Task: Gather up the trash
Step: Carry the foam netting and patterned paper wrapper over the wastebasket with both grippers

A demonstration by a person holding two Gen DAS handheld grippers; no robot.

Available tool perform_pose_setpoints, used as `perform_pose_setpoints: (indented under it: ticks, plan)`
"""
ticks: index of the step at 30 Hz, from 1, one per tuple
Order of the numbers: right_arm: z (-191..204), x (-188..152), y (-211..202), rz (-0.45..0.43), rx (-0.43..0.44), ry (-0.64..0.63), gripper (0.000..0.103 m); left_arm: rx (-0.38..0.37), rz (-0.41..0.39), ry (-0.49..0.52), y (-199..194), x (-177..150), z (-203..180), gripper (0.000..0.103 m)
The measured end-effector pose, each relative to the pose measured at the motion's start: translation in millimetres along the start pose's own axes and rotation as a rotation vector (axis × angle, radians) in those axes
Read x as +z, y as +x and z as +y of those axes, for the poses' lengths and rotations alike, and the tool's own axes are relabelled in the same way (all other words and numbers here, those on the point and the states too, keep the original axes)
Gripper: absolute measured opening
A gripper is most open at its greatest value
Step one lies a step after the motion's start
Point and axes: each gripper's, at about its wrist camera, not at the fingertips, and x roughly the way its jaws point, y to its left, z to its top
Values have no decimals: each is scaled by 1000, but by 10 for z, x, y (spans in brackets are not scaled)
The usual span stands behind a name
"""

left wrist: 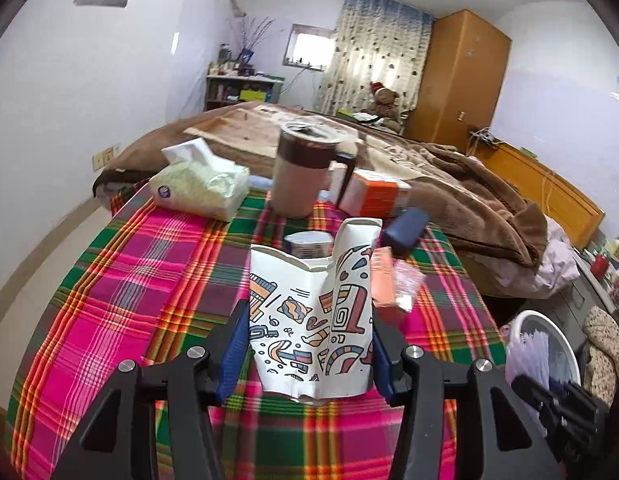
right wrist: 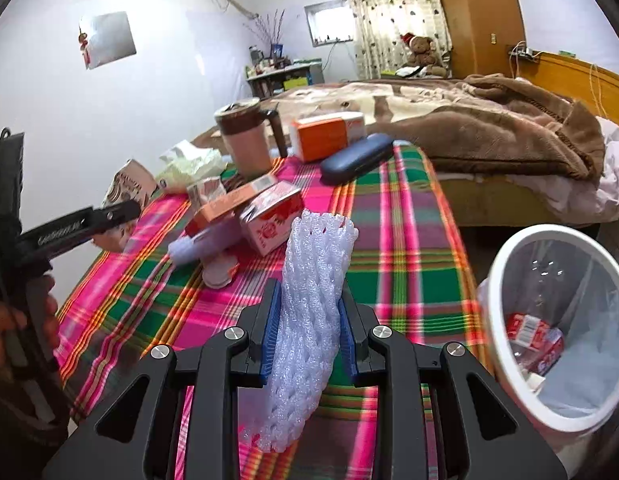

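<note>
Left wrist view: my left gripper (left wrist: 309, 344) has its jaws clenched on a crushed paper cup (left wrist: 315, 316) with a coloured doodle print; the cup stands with its torn mouth up and away from me, its long axis running along my fingers, lifted clear of the plaid tabletop (left wrist: 149, 280); the white bin (left wrist: 543, 344) lies off to my lower right, below the tabletop's edge, so the cup must travel rightward; the tissue pack (left wrist: 201, 184), the mug (left wrist: 299, 170) and a navy case (left wrist: 405, 228) sit beyond.

Right wrist view: my right gripper (right wrist: 307, 328) has its jaws squeezed tight on a white foam net sleeve (right wrist: 309, 320), its long axis upright between the blue pads; the bin (right wrist: 505, 280) gapes just to the right, a red wrapper (right wrist: 533, 338) already inside; I judge this hand the nearer to the bin, so it should drop first; my left gripper (right wrist: 117, 216) shows at far left, well apart from the bin.
</note>
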Motion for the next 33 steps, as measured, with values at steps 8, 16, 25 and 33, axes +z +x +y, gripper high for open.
perform_pose_setpoints:
  ticks: [8,16,25,33]
  plan:
    - [-204,49,-248,-56,-38,17,27,-67,-7,60,-170,-64,-391,53]
    - [-441,72,-500,-108,-87,28,27,-124,-16,102,-241,-133,-821,53]
    - [-773,90,-712,-153,-150,65,27,-229,-2,161,-226,-236,-1454,54]
    - [-1072,97,-824,-174,-203,99,28,-282,15,212,-185,-314,-1926,54]
